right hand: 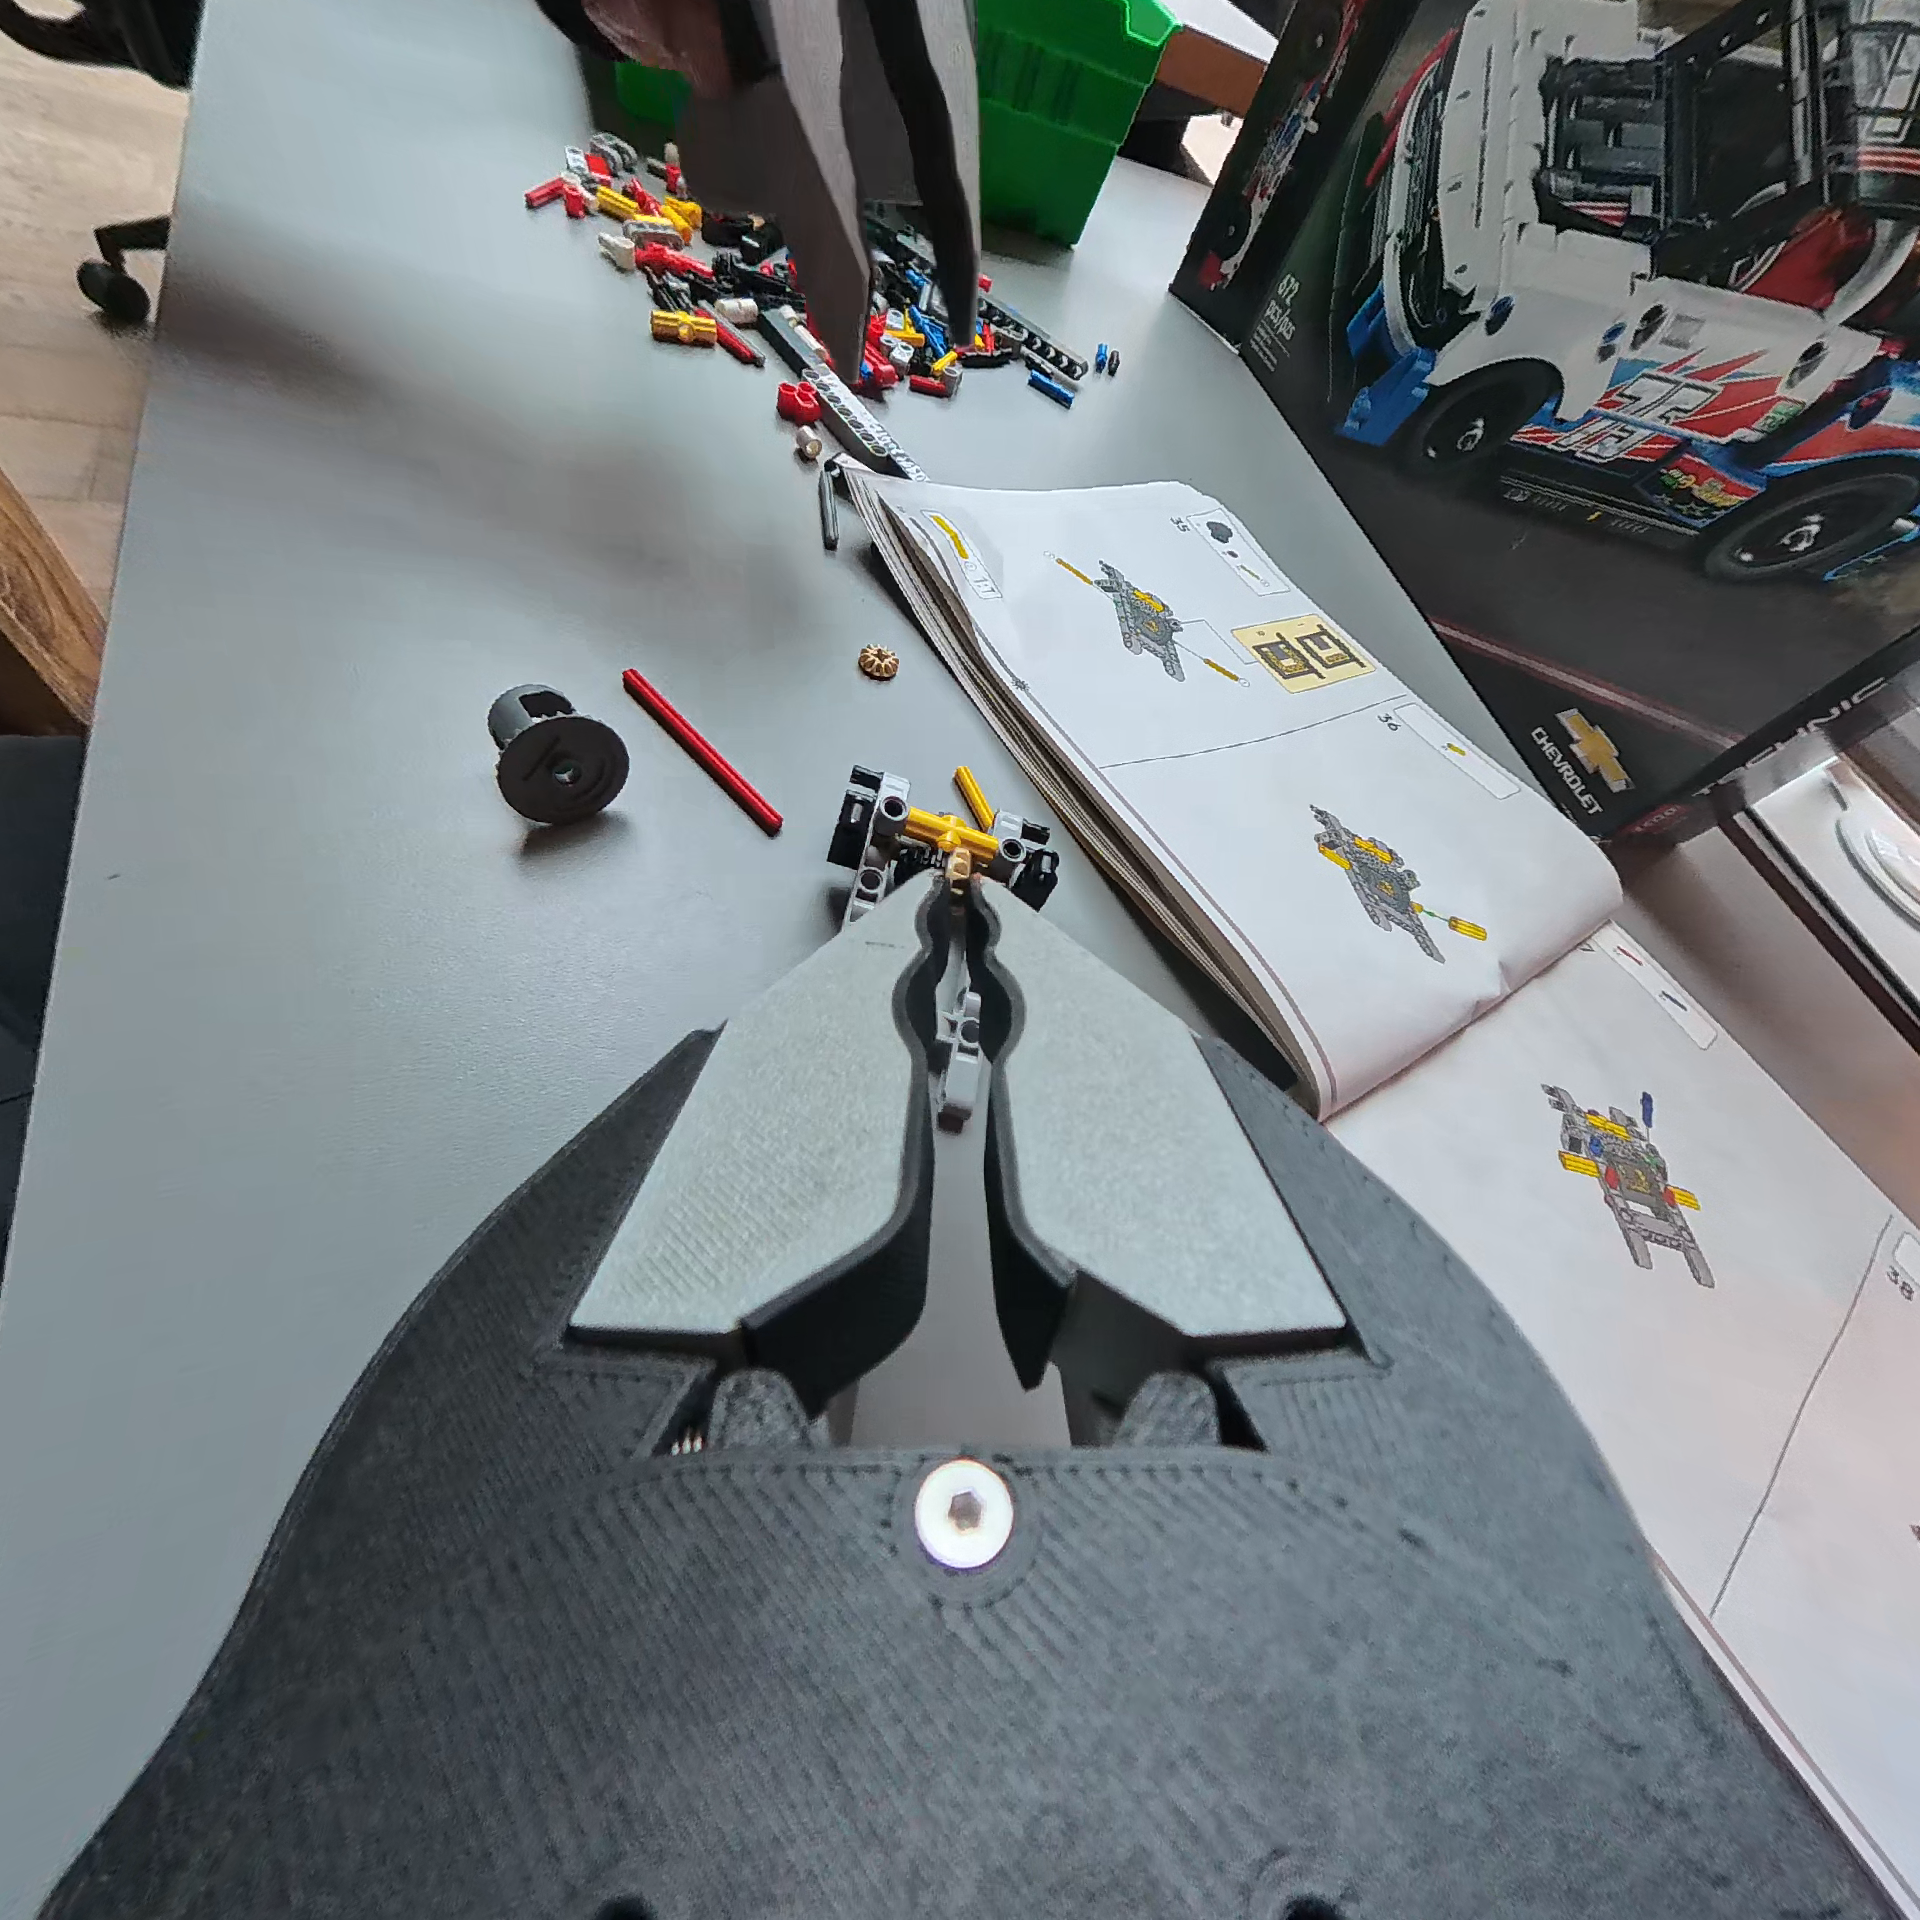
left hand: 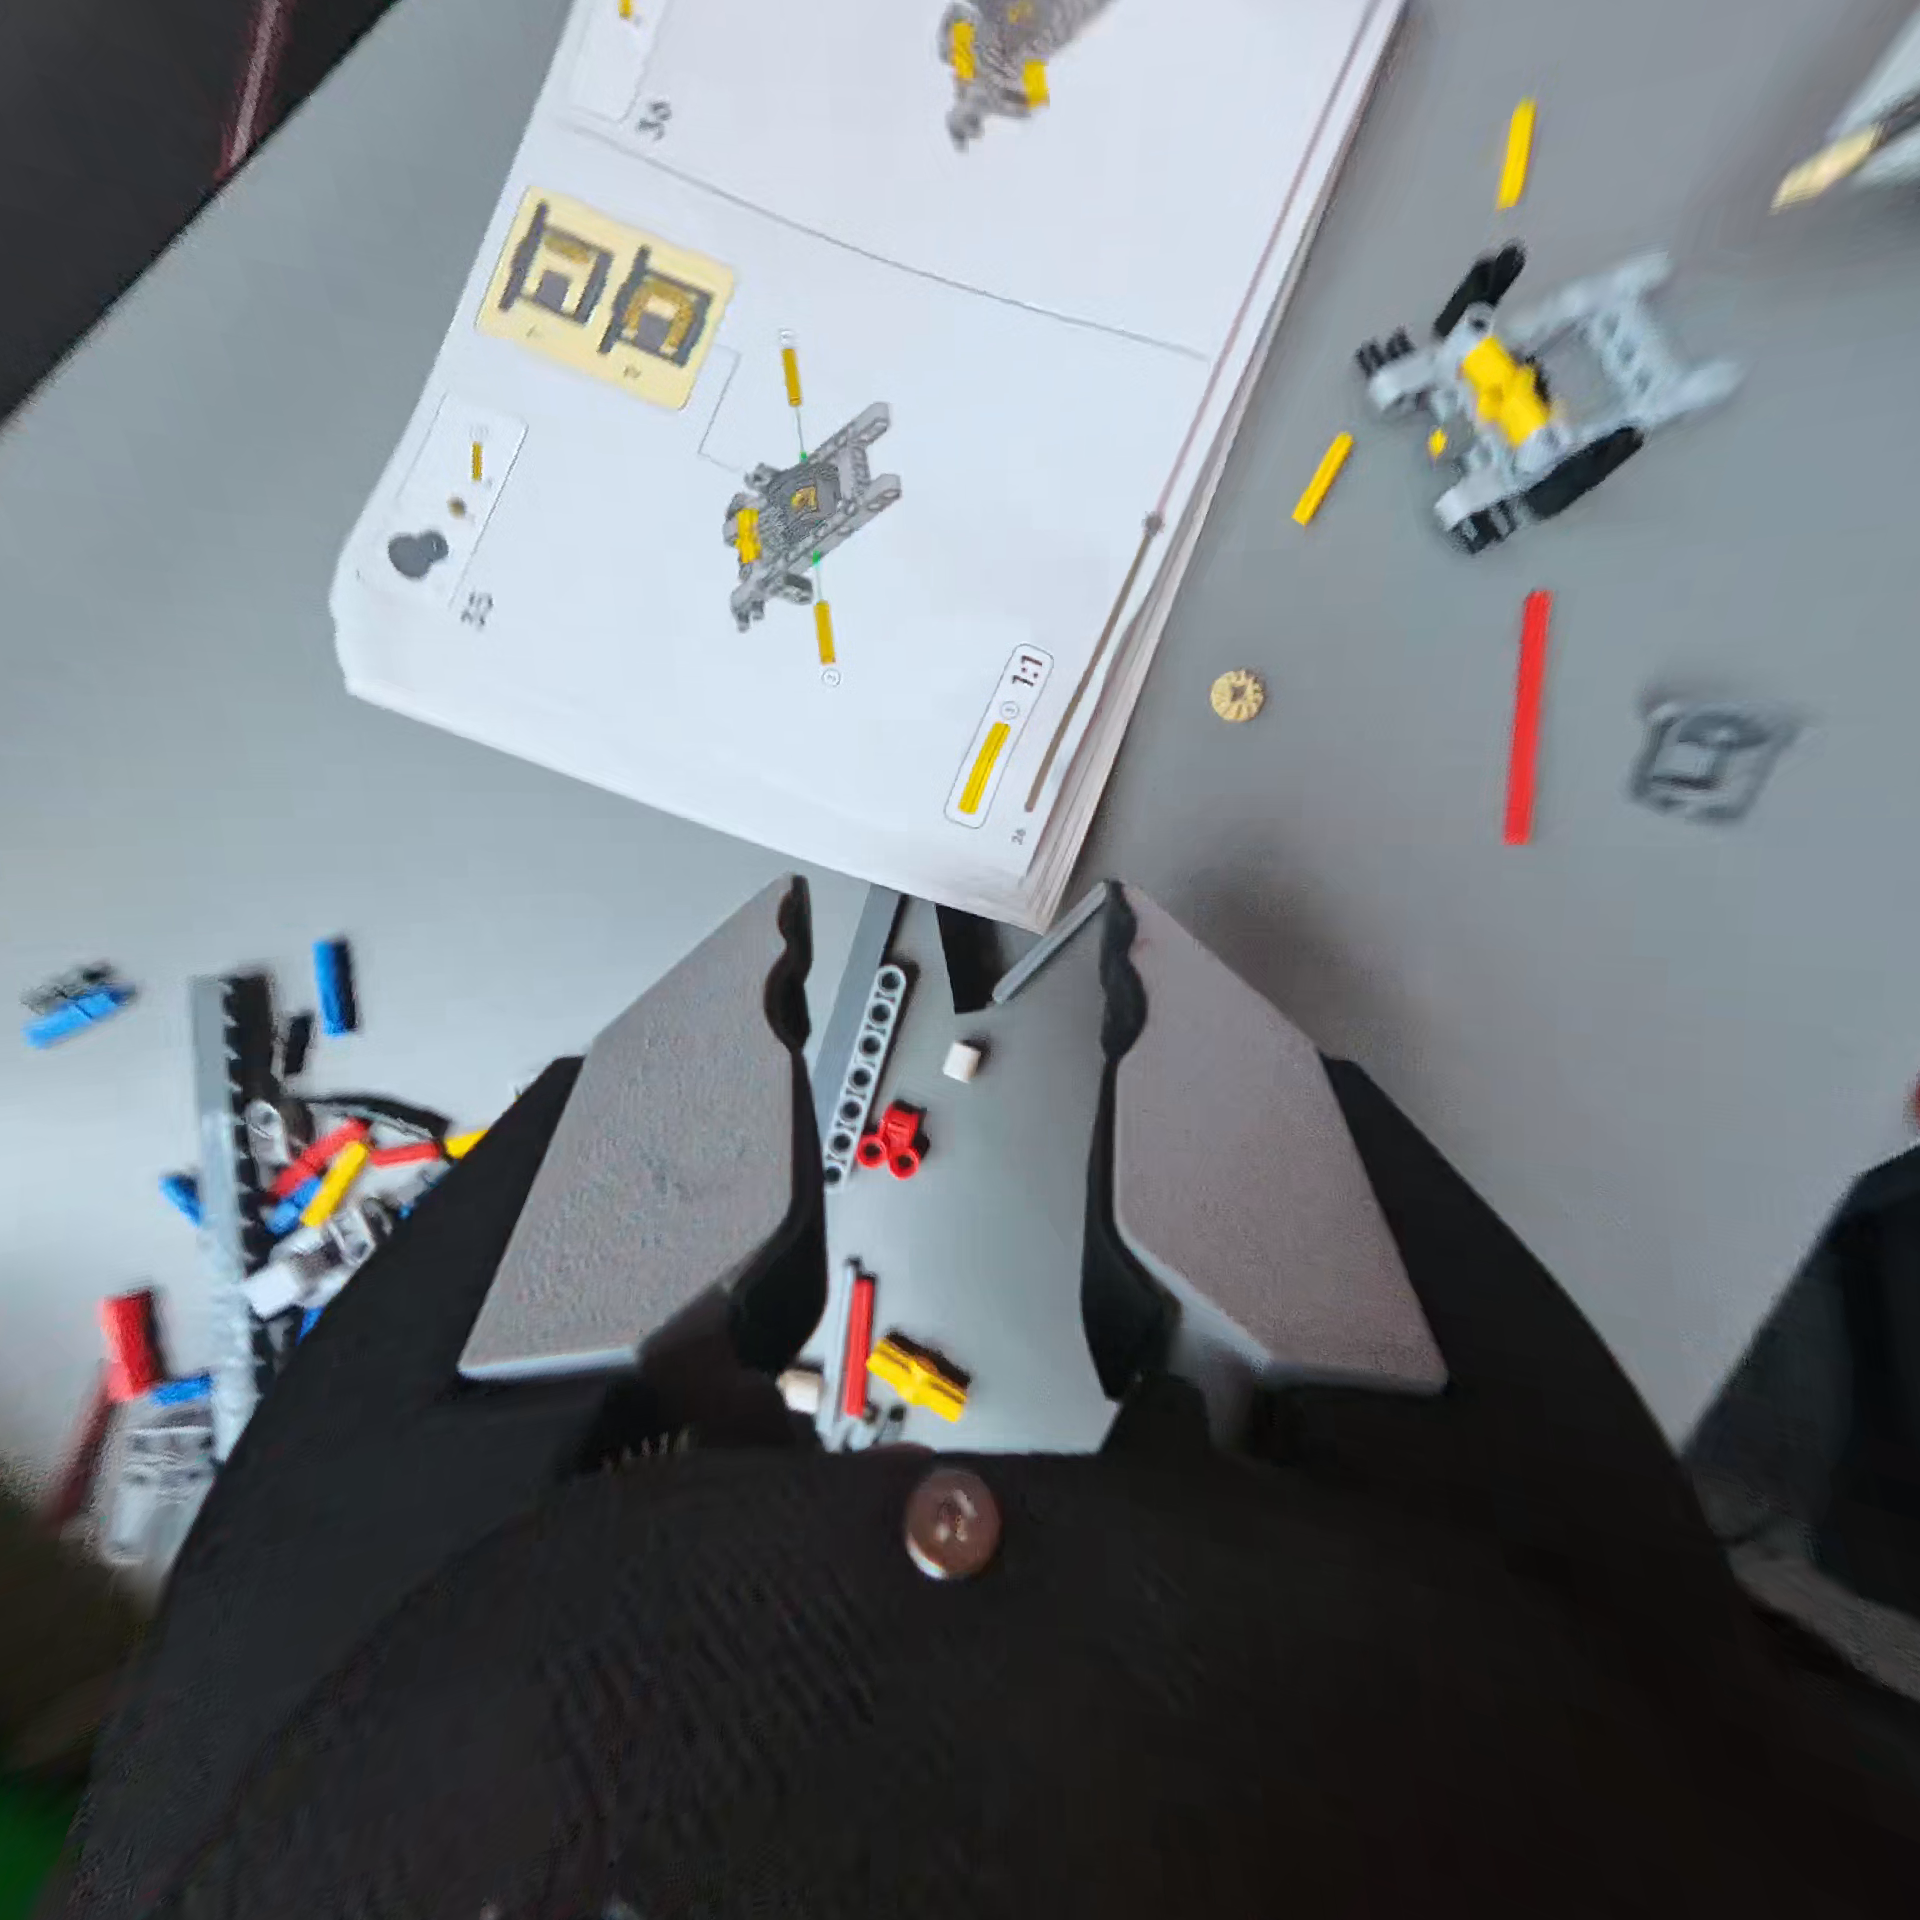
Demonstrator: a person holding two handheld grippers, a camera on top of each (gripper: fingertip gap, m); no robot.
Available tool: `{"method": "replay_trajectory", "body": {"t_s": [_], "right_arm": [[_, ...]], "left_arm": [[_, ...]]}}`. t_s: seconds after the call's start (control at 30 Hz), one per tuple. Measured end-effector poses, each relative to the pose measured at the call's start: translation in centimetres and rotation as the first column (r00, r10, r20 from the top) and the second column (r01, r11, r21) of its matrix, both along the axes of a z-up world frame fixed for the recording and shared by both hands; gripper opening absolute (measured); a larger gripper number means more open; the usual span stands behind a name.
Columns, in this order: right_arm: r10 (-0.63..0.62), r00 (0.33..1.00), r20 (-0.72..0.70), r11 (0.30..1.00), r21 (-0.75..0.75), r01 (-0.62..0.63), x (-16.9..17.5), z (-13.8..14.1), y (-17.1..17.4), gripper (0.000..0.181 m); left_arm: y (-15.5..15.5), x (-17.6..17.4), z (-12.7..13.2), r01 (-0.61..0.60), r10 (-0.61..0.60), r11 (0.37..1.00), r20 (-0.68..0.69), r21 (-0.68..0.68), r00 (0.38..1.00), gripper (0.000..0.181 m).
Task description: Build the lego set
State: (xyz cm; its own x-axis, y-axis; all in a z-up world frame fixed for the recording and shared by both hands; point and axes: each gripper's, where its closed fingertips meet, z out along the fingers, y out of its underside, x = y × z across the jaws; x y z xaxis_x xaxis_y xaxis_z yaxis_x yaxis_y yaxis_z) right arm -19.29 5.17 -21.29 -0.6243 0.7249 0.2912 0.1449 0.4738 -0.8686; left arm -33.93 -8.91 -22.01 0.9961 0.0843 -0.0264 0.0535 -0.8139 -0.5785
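Observation:
My right gripper point(right hand: 956, 909) is shut on a grey arm of the small grey, black and yellow lego assembly point(right hand: 940, 831), which rests on the grey table beside the open instruction booklet point(right hand: 1247, 748). The assembly also shows in the left wrist view point(left hand: 1527, 395), at the far right. My left gripper point(left hand: 956, 914) is open and empty, hovering over loose pieces: a grey holed beam point(left hand: 868, 1060), a red connector point(left hand: 894, 1138) and a yellow connector point(left hand: 920, 1377). In the right wrist view the left gripper point(right hand: 909, 353) hangs over the pile of pieces point(right hand: 727, 260).
On the table lie a long red axle point(right hand: 701, 750), a tan gear point(right hand: 878, 661), a black round cap point(right hand: 556, 753) and a yellow axle point(right hand: 974, 795). The set's box point(right hand: 1610, 312) stands at the right, a green bin point(right hand: 1049, 114) at the back. A second yellow axle point(left hand: 1517, 151) lies farther off. The grippers' ends are close to 20 cm from one another. My left gripper is the nearer one to the red connector point(left hand: 894, 1138): about 7 cm, against 25 cm. My right wrist view point(right hand: 801, 395) looks at it from another angle.

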Motion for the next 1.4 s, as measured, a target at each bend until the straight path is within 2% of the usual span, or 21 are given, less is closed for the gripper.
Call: {"method": "replay_trajectory", "body": {"t_s": [0.13, 0.2, 0.43, 0.57, 0.67, 0.73, 1.03, 1.13, 1.4], "right_arm": [[0.005, 1.0, -0.002, 1.0, -0.014, -0.006, 0.1, 0.2, 0.0, 0.0], [0.007, 1.0, -0.003, 1.0, -0.022, -0.007, 0.2, 0.3, 0.0, 0.0], [0.012, 1.0, -0.004, 0.999, -0.032, -0.012, 0.2, 0.4, 0.0, 0.0], [0.014, 1.0, -0.004, 0.999, -0.038, -0.014, 0.2, 0.5, 0.0, 0.0], [0.016, 1.0, -0.003, 0.999, -0.041, -0.016, 0.2, 0.5, 0.0, 0.0], [0.018, 1.0, -0.002, 0.999, -0.044, -0.018, 0.2, 0.5, -0.1, 0.0], [0.018, 1.0, 0.0, 0.999, -0.027, -0.018, 0.2, 0.3, -0.2, 0.0], [0.015, 1.0, 0.001, 1.0, -0.027, -0.015, 0.2, 0.3, -0.1, 0.0], [0.017, 1.0, 0.003, 0.999, -0.03, -0.016, 0.2, 0.3, -0.1, 0.0]], "left_arm": [[1.2, 1.6, -0.7, 0.163, -0.171, 0.984, -0.145, -0.067, 0.975, 0.053], [1.4, 1.3, -1.0, 0.171, -0.189, 0.979, -0.188, -0.107, 0.964, 0.051], [1.6, 0.7, -3.1, 0.194, -0.249, 0.948, -0.207, -0.252, 0.946, 0.05], [1.2, 0.4, -4.2, 0.209, -0.289, 0.923, -0.221, -0.324, 0.931, 0.037], [1.2, 0.6, -4.3, 0.236, -0.327, 0.909, -0.235, -0.343, 0.915, 0.013], [1.6, 0.1, -3.5, 0.23, -0.326, 0.918, -0.284, -0.322, 0.902, 0.0], [2.7, -2.6, -1.9, 0.166, -0.238, 0.953, -0.287, -0.251, 0.928, 0.0], [3.2, -3.2, -2.4, 0.157, -0.221, 0.957, -0.262, -0.244, 0.939, 0.0], [2.4, -1.7, -4.7, 0.201, -0.255, 0.935, -0.158, -0.294, 0.954, 0.004]]}}
